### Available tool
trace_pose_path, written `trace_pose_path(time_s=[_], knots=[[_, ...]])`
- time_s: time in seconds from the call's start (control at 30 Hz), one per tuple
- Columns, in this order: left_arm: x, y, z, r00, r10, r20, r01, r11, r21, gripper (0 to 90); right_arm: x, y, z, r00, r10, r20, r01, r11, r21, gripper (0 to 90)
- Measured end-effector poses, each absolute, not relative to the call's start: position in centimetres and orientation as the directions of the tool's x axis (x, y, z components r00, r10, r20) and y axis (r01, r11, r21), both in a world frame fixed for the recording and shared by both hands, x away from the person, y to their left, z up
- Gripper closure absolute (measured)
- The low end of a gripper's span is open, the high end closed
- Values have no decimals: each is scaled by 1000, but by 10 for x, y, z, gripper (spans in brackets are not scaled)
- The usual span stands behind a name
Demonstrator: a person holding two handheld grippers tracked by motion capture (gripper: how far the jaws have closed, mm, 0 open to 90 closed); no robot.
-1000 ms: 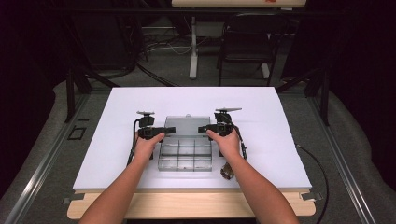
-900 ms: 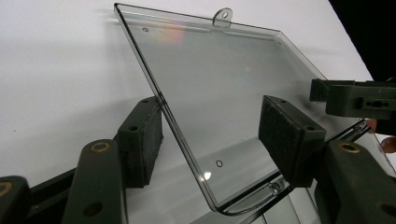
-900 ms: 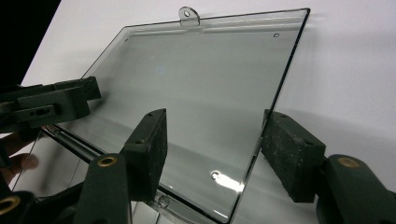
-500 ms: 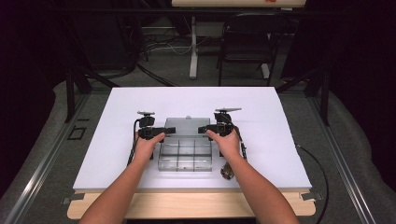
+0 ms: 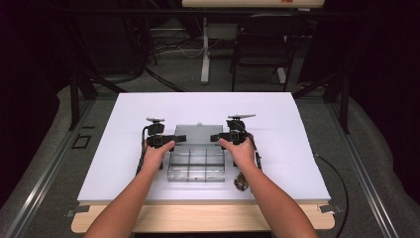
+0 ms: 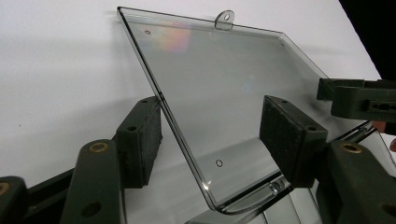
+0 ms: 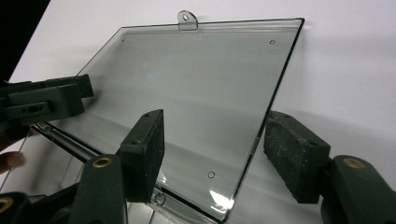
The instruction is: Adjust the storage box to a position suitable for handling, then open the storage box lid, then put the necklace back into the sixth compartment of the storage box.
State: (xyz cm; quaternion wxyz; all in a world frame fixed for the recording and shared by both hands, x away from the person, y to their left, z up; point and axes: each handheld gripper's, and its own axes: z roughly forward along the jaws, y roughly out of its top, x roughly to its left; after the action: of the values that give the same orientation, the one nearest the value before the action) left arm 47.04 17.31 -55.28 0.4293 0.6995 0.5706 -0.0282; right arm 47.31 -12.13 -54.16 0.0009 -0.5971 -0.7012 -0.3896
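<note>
A clear plastic compartment box [image 5: 196, 166] sits on the white table [image 5: 124, 124], its lid [image 5: 198, 133] swung back away from me. My left gripper [image 5: 174, 139] is at the lid's left side and my right gripper [image 5: 218, 138] at its right side. In the left gripper view the left gripper [image 6: 215, 135] is open, and the lid's [image 6: 224, 79] side edge runs between the pads, close to the left pad. In the right gripper view the right gripper [image 7: 217, 154] is open astride the lid's [image 7: 196, 79] other side edge. Neither pair of pads presses the plastic.
A small dark brownish object [image 5: 241, 182] lies on the table by my right forearm, right of the box. The hanging tab [image 6: 225, 18] marks the lid's far edge. Beyond the table stand a chair [image 5: 262, 44] and a table leg [image 5: 204, 54].
</note>
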Motion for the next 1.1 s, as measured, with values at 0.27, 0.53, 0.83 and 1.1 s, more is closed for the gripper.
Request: trace_pose_path(time_s=[0.27, 0.53, 0.83, 1.1], knots=[[469, 176, -550, 344, 782, -519, 823, 15, 568, 410, 470, -126, -535, -307, 848, 432, 817, 2, 577, 399], [462, 180, -537, 366, 782, -504, 792, 22, 611, 442, 466, -134, -526, -313, 842, 439, 806, -8, 592, 403], [451, 180, -527, 411, 781, -470, 766, -17, 642, 442, 456, -136, -512, -350, 833, 428, 780, 6, 626, 412], [443, 194, -524, 406, 780, -476, 762, -1, 648, 442, 444, -141, -501, -387, 837, 387, 764, 56, 643, 424]])
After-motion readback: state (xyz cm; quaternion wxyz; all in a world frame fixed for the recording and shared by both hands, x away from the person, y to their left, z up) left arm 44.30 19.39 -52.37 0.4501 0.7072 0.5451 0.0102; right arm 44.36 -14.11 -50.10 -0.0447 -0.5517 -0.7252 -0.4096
